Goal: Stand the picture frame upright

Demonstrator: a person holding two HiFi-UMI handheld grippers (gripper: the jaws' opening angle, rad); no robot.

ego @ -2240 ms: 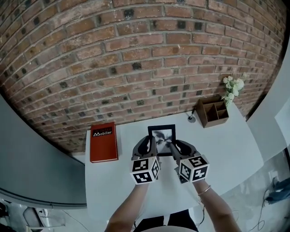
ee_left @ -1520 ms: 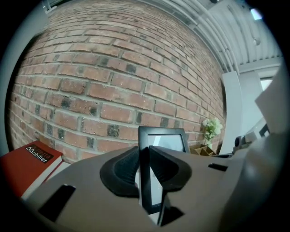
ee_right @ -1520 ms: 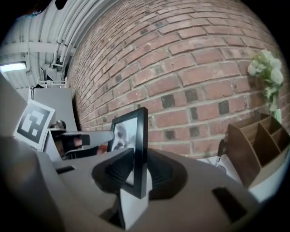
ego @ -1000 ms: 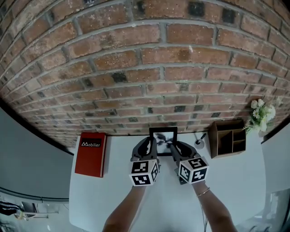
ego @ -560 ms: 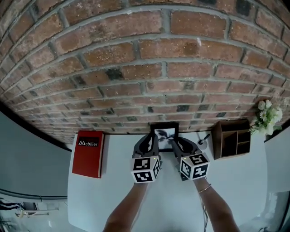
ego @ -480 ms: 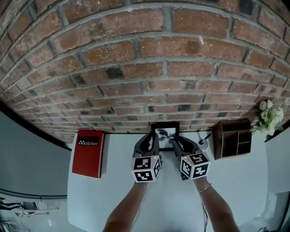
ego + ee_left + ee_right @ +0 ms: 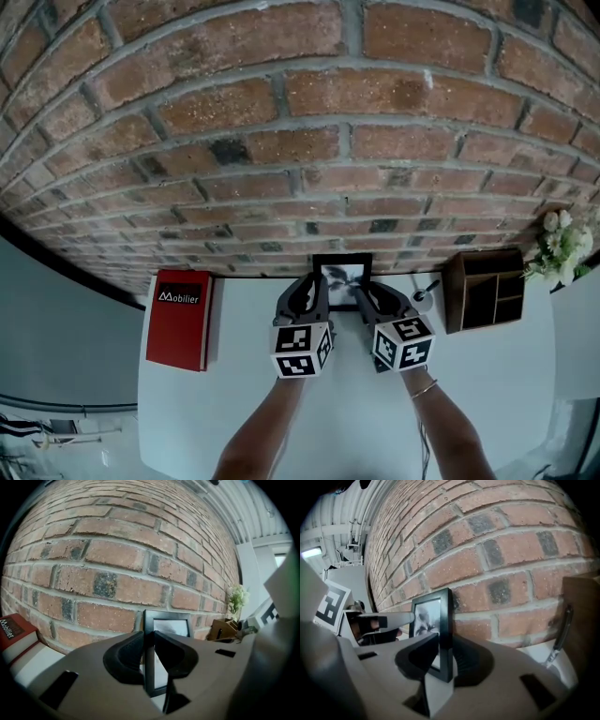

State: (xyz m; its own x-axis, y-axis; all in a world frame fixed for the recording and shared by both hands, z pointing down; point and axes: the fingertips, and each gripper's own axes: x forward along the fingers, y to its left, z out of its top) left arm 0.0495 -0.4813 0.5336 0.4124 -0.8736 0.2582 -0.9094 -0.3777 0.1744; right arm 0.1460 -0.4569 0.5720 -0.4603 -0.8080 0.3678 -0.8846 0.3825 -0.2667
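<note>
**Frame carried back to the wall, upright in both grips**
The black rectangular picture frame [image 7: 341, 277] now stands vertical at the rear of the white counter [image 7: 234, 384], nearer the red brick wall [image 7: 281, 141] than two seconds ago. The left gripper [image 7: 149, 651] and right gripper [image 7: 443, 660] have their fingers [image 7: 124, 656] clamped on its side edges. Probably only settling it and letting go remain.

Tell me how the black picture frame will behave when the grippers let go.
Probably stiff: the picture frame looks straight though the left gripper and right gripper pinch only its side edges. Likely tippy: it is thin and upright. Its glossy front may be fragile.
</note>
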